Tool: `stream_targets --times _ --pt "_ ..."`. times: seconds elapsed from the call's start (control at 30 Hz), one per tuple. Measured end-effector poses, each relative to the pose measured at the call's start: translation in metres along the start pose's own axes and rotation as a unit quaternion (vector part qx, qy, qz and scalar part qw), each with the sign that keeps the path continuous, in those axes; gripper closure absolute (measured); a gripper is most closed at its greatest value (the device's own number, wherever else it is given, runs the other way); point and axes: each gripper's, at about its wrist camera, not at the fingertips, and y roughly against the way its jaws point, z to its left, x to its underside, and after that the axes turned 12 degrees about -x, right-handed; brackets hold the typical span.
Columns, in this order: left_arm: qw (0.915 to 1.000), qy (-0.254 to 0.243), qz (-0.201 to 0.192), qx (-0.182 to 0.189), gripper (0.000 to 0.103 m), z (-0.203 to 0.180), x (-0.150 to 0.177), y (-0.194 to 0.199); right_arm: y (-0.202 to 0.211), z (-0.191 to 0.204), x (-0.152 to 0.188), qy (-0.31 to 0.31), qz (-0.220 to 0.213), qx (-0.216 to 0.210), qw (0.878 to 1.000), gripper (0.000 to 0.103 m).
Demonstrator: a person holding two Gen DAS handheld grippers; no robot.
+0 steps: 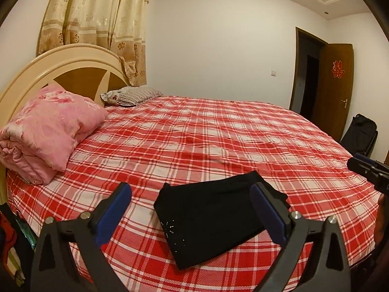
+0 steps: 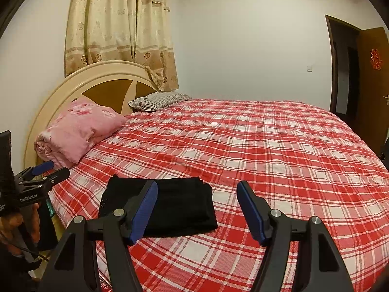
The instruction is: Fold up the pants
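Note:
Black pants (image 1: 211, 214) lie folded into a compact rectangle near the front edge of the bed with the red plaid sheet (image 1: 206, 133). Small sparkly studs show on their near left corner. My left gripper (image 1: 192, 194) is open and empty, held just above and in front of the pants. My right gripper (image 2: 197, 194) is open and empty, with the pants (image 2: 175, 204) behind its left finger (image 2: 143, 209). Each gripper shows at the edge of the other's view: the right one (image 1: 369, 170) and the left one (image 2: 46, 172).
A folded pink quilt (image 1: 46, 131) and a striped pillow (image 1: 131, 95) lie by the cream headboard (image 1: 68, 58). A curtain hangs behind. An open brown door (image 1: 335, 87) and a black bag (image 1: 359, 133) stand at the right. The bed's front edge is close below the grippers.

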Motion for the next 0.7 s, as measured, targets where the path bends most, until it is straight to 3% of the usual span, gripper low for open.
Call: stream_targets --times 0.7 --pt "1.0 -0.003 0.006 0.002 0.0 -0.0015 0.001 -0.001 -0.006 0.001 0.0042 -0.005 0.007 -0.005 1.0 0.034"
